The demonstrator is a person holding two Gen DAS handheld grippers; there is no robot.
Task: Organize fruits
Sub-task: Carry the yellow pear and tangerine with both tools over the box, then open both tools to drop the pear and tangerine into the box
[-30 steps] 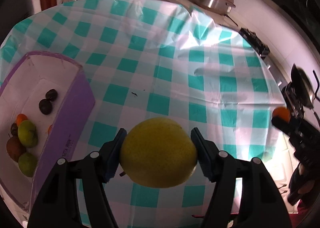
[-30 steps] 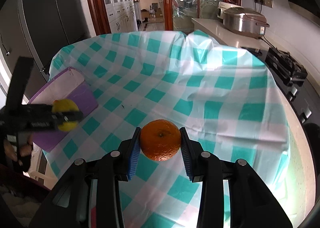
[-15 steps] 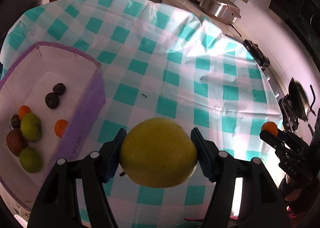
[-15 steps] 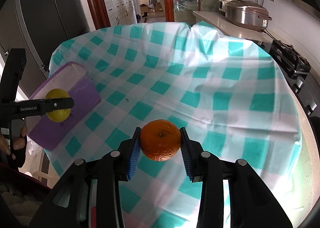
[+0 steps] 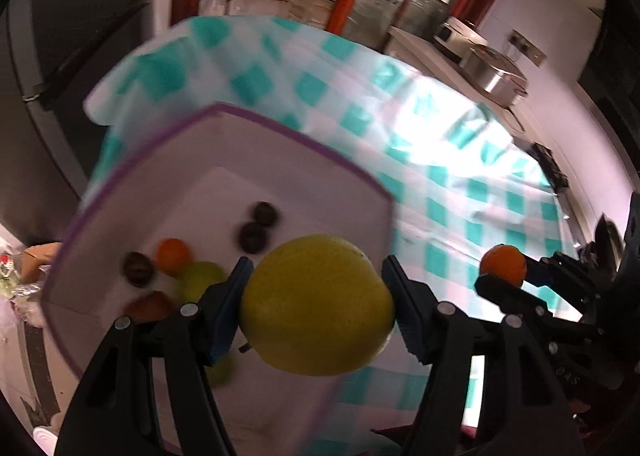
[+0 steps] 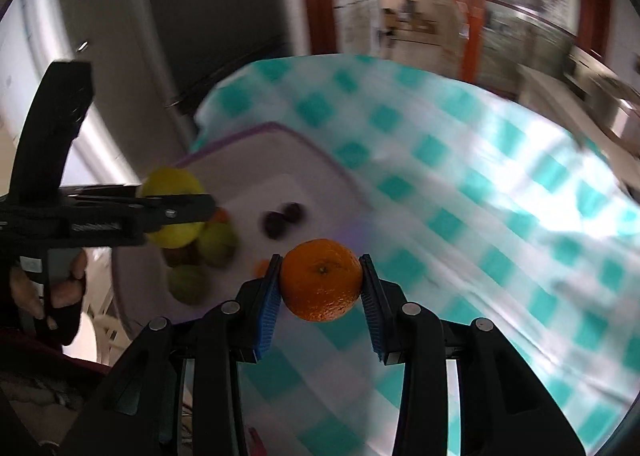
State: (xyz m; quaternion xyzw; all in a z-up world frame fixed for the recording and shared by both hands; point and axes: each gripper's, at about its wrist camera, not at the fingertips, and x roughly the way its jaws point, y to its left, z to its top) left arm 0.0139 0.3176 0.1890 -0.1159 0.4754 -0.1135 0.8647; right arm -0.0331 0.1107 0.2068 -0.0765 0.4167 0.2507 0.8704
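My left gripper (image 5: 316, 304) is shut on a large yellow fruit (image 5: 316, 304) and holds it above the purple-rimmed white box (image 5: 280, 128). It also shows in the right wrist view (image 6: 176, 212) with the yellow fruit (image 6: 170, 184). My right gripper (image 6: 320, 288) is shut on an orange (image 6: 320, 284), held over the box's near right edge (image 6: 316, 148). The orange also shows in the left wrist view (image 5: 503, 264). The box holds two dark plums (image 5: 258, 226), a small orange fruit (image 5: 173, 252), green fruits (image 6: 216, 240) and a brown one (image 5: 150, 306).
The table wears a teal and white checked cloth (image 5: 460, 192). A counter with metal cookers (image 5: 496, 72) runs along the far right. A dark fridge (image 6: 224, 16) stands behind the table's left end.
Both grippers have swung left toward the box, fruits still held. The yellow fruit is now over the box, and the orange has come close beside it. The views are motion-blurred.
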